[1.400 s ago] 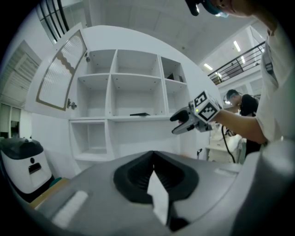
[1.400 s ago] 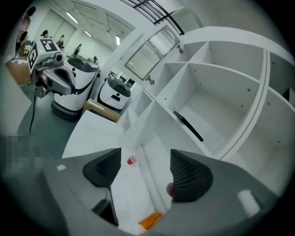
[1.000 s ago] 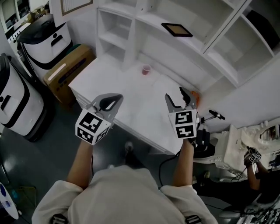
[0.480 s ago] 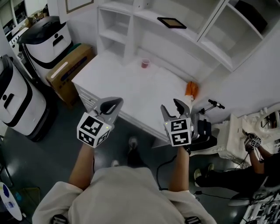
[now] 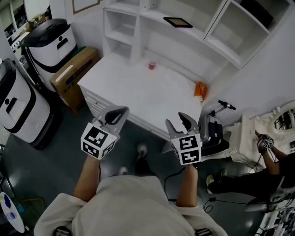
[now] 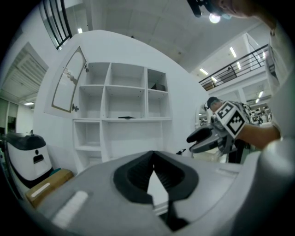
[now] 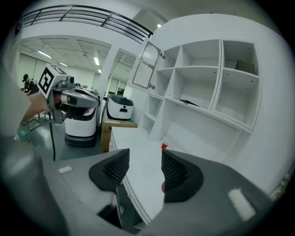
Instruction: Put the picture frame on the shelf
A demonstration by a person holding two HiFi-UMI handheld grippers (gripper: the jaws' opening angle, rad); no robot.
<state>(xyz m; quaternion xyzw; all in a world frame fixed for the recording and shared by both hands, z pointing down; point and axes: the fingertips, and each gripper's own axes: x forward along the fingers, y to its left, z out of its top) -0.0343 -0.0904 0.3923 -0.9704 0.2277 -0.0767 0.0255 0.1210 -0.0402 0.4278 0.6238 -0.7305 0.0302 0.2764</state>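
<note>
A: Surface and room, head view?

B: White table (image 5: 138, 90) at mid-frame. It is bare except for a red cup (image 5: 152, 65) near its far edge and an orange item (image 5: 199, 89) at its right end. A white shelf unit (image 5: 133, 27) runs behind it across the top of the frame. Dark floor (image 5: 60, 133) below. A cardboard box (image 5: 73, 73) and a white machine (image 5: 46, 41) with a black top sit at upper left. A second machine (image 5: 16, 108) is on the left edge.

A: Picture frame?

B: The picture frame (image 5: 178, 22) lies flat on a shelf board, top centre, well apart from both grippers.

A: Claws?

B: Left gripper (image 5: 121, 112), lower left of centre: jaw tips pressed together, nothing in them. Right gripper (image 5: 176, 120), lower right of centre: jaws apart but just now closing, nothing between them. Both hang over the floor, short of the table's near edge.

A: Hard to read?

B: I cannot tell what the orange item is. A dark object (image 5: 253, 7) in the upper right compartment is cut by the frame edge. A person (image 5: 262, 170) at lower right is partly out of frame. The picture frame's content is too small to tell.
</note>
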